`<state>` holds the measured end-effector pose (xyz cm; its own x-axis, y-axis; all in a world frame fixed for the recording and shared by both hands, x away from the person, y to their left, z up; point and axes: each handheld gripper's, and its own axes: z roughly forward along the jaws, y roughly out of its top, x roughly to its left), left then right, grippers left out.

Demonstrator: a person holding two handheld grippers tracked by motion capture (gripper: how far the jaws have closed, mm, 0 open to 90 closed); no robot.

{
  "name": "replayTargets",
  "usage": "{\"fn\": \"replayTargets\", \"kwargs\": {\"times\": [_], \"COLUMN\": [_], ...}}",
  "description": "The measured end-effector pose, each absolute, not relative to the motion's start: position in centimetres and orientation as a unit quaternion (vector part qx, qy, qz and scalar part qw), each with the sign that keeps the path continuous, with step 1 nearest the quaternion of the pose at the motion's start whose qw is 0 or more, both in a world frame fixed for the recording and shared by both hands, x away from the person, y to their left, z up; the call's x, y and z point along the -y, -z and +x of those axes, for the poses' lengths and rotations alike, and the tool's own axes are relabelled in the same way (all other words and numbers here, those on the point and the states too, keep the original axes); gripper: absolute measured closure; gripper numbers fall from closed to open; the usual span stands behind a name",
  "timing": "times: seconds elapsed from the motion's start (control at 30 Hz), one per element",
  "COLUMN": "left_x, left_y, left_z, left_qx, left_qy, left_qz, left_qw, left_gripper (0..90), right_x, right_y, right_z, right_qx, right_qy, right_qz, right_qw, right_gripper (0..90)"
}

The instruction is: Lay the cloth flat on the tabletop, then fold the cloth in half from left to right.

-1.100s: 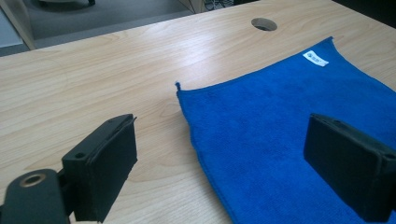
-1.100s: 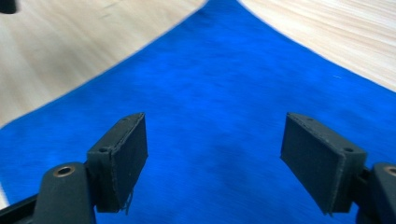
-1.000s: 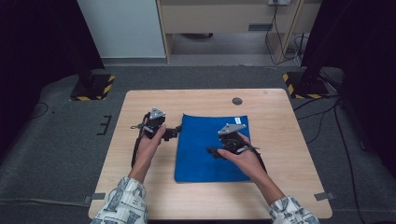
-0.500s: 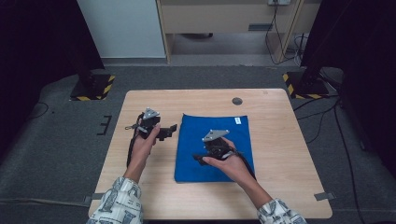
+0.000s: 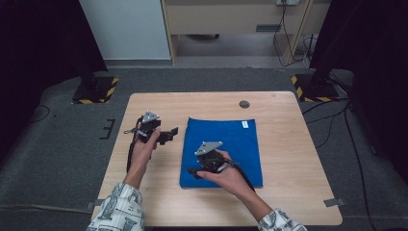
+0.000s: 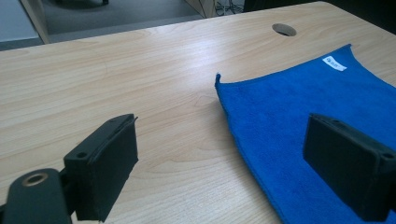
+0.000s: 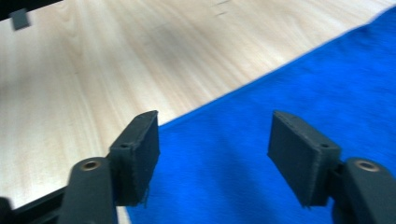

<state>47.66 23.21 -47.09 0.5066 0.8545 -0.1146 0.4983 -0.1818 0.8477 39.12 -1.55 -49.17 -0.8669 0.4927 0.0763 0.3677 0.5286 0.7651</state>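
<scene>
A blue cloth [image 5: 240, 144] lies flat on the wooden table [image 5: 298, 144], with a small white label [image 5: 245, 124] near its far edge. My left gripper [image 5: 169, 135] hovers over bare wood just left of the cloth's far left corner, open, with nothing between its jaws [image 6: 224, 144]; the cloth [image 6: 299, 116] lies to its right. My right gripper [image 5: 193, 170] is low over the cloth's near left part, pointing at the left edge. Its jaws [image 7: 215, 140] have just been closing but stand apart, with the cloth [image 7: 289, 88] under them and nothing pinched.
A round cable hole [image 5: 244, 104] sits in the table beyond the cloth. Bare wood lies left, right and in front of the cloth. On the floor, black stands with striped bases [image 5: 95, 90] flank the table's far corners.
My right gripper has slid left and nearer across the cloth, from its right half to its near left edge, and its jaws have narrowed. The left gripper has stayed put.
</scene>
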Motion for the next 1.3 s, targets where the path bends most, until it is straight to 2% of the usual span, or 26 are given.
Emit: {"fn": "replayTargets", "kwargs": {"times": [0.1,0.47,0.6,0.77,0.87,0.97,1.07,1.1,1.17,1.3], "left_x": [-23.3,-23.7,-23.5,-22.7,-22.1,-21.6,-21.2,-21.1,-21.0,-20.9], "left_y": [47.0,46.9,46.7,46.1,46.0,46.1,46.1,46.1,46.1,46.4], "left_z": [47.7,47.7,47.5,47.6,47.8,47.9,48.1,48.2,48.6,49.8], "left_qx": [-0.456,-0.457,-0.458,-0.449,-0.444,-0.436,-0.432,-0.432,-0.435,-0.439], "left_qy": [-0.199,-0.198,-0.201,-0.201,-0.2,-0.198,-0.194,-0.193,-0.192,-0.189], "left_qz": [0.743,0.742,0.744,0.75,0.755,0.763,0.767,0.768,0.766,0.764], "left_qw": [0.448,0.447,0.443,0.443,0.439,0.434,0.433,0.432,0.433,0.433], "left_gripper": [9.5,9.5,9.6,10.0,10.2,10.2,10.8,10.9,11.2,12.5], "right_x": [0.8,-1.4,-2.3,-3.0,-3.0,-2.8,-2.3,-2.1,-1.8,-1.9], "right_y": [49.4,50.9,51.3,51.8,52.0,52.4,52.4,52.4,52.4,51.9], "right_z": [38.4,35.9,35.1,34.8,34.9,35.2,35.6,35.8,36.0,35.4], "right_qx": [-0.876,-0.893,-0.894,-0.897,-0.901,-0.904,-0.898,-0.896,-0.89,-0.888], "right_qy": [-0.417,-0.393,-0.391,-0.378,-0.364,-0.351,-0.358,-0.362,-0.372,-0.382], "right_qz": [0.233,0.212,0.206,0.215,0.217,0.224,0.235,0.239,0.252,0.243], "right_qw": [0.066,0.056,0.069,0.081,0.086,0.093,0.096,0.092,0.078,0.078], "right_gripper": [39.9,42.2,49.8,45.6,47.5,58.3,77.4,81.0,81.6,79.1]}}
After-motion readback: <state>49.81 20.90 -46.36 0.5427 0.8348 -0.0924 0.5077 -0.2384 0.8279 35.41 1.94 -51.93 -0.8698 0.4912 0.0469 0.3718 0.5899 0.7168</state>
